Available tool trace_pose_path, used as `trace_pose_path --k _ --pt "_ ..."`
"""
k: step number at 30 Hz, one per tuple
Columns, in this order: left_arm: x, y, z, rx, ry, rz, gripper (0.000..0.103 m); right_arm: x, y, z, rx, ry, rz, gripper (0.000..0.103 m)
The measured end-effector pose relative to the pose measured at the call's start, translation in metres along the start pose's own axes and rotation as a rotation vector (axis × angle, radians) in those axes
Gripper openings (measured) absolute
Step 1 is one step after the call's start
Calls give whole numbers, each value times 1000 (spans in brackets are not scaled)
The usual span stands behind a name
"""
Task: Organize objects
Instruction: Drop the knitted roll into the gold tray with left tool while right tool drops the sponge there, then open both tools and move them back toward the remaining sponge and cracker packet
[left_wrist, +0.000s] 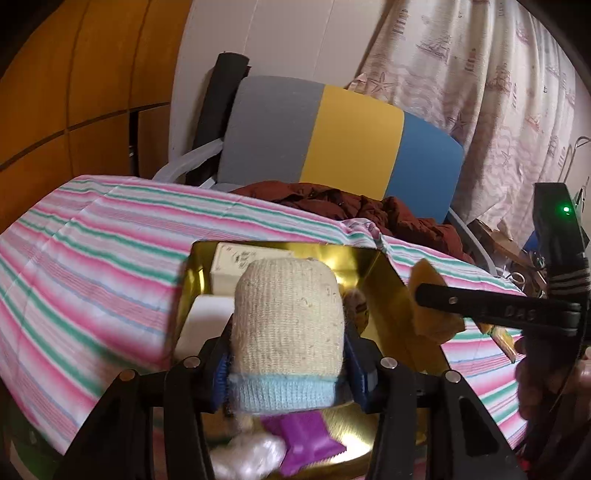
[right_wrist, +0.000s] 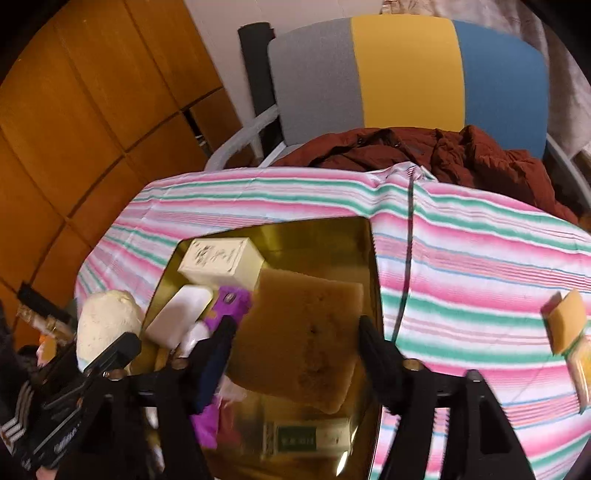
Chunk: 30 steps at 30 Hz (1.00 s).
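Note:
My left gripper (left_wrist: 288, 369) is shut on a rolled cream sock (left_wrist: 288, 314) with a pale blue cuff, held just above the near end of a gold tray (left_wrist: 391, 295). In the right wrist view the same sock (right_wrist: 103, 325) shows at lower left in the left gripper (right_wrist: 110, 347). My right gripper (right_wrist: 297, 347) is shut on a flat brown sponge (right_wrist: 303, 332) over the tray (right_wrist: 325, 236). From the left wrist view the right gripper (left_wrist: 436, 295) hangs over the tray's right rim. In the tray lie a cream box (right_wrist: 221, 258), a white bar (right_wrist: 181, 317) and a purple packet (right_wrist: 229, 302).
A pink, green and white striped cloth (right_wrist: 480, 258) covers the table. A yellow sponge (right_wrist: 569, 325) lies on it at the far right. Behind stand a grey, yellow and blue chair (right_wrist: 406, 74) with a dark red jacket (right_wrist: 461, 155), and wooden panels (right_wrist: 74, 129) to the left.

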<state>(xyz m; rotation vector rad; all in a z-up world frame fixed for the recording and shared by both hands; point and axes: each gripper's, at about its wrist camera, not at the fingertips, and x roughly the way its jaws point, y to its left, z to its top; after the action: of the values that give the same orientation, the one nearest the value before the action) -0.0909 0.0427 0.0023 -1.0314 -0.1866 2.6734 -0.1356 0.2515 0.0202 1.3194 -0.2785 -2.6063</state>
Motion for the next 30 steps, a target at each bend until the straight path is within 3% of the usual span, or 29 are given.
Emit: trace_pose_path --k 2,4,6,15,22,30 --pt "12 -5 9 4 2 0 54 5 -1 5 1 -6 -24 91" --pt "18 -7 13 5 3 9 61 7 -2 6 6 -5 -27 93" --pt "24 -10 13 11 14 11 71 6 -3 3 7 -11 -32 101" --pt "2 -10 1 8 -3 54 71 -3 2 -25 -6 -15 -72 102" --pt "-22 -6 -14 -13 -35 80 71 -21 12 -50 -14 -68 -137 103" --pt "-36 -15 -28 30 -30 85 71 -41 21 -69 -36 -125 -209 103"
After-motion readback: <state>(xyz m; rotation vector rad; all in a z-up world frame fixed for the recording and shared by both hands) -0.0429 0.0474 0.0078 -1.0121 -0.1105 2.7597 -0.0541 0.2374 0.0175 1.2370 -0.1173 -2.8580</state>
